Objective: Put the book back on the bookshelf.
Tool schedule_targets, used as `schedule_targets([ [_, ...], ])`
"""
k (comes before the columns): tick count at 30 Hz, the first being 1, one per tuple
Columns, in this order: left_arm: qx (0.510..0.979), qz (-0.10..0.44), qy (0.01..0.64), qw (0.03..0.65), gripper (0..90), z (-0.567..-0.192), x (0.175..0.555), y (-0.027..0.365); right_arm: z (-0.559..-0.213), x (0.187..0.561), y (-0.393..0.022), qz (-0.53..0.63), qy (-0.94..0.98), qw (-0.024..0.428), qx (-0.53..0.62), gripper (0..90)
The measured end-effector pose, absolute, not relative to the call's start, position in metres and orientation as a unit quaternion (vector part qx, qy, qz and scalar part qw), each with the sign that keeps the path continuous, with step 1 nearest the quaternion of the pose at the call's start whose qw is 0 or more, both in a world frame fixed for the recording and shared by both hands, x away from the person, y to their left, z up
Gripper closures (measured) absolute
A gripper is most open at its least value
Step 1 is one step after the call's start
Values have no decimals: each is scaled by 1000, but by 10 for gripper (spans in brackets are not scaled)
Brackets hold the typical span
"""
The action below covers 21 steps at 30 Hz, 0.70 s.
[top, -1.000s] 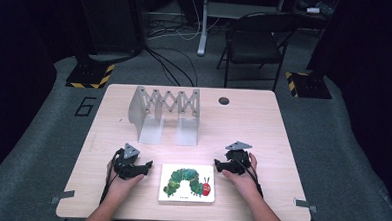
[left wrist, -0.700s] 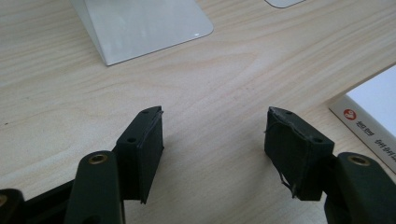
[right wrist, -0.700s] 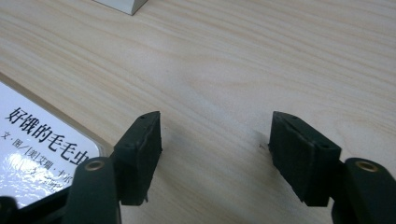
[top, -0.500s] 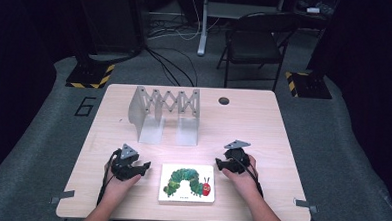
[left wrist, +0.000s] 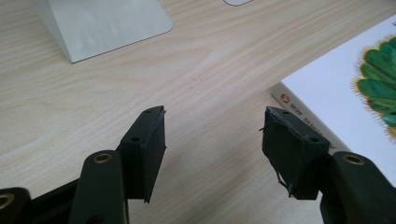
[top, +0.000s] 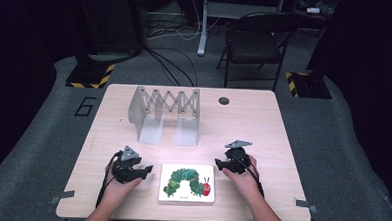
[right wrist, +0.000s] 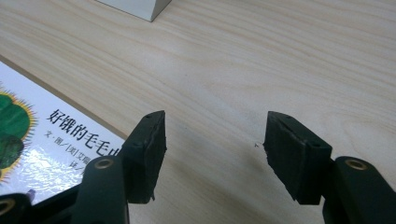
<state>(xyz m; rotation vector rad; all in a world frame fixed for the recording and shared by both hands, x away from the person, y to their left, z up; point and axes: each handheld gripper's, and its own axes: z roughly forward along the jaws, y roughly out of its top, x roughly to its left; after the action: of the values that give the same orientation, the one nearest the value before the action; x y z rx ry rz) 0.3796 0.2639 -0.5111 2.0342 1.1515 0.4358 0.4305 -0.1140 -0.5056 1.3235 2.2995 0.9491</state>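
Where the pale wooden table (top: 263, 128) fills the middle of the high view, a grey accordion-style rack (top: 165, 111) stands on its far left half, with a small dark disc (top: 224, 100) near the far edge. A white picture book (top: 187, 183) with a green caterpillar on its cover lies flat at the near edge, between the two hands. The left gripper (top: 144, 169) rests just left of the book, jaws spread apart with bare wood between them. The right gripper (top: 219, 164) sits just right of the book, jaws likewise apart, holding nothing.
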Motion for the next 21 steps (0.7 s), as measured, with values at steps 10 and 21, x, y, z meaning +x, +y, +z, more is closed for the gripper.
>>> schedule_targets([
  [10, 800, 157, 439, 379, 397, -507, 371, 254, -501, 427, -115, 336, 809, 148, 458, 366],
  [21, 794, 138, 442, 395, 397, -485, 356, 256, -498, 425, -116, 338, 811, 145, 454, 363],
])
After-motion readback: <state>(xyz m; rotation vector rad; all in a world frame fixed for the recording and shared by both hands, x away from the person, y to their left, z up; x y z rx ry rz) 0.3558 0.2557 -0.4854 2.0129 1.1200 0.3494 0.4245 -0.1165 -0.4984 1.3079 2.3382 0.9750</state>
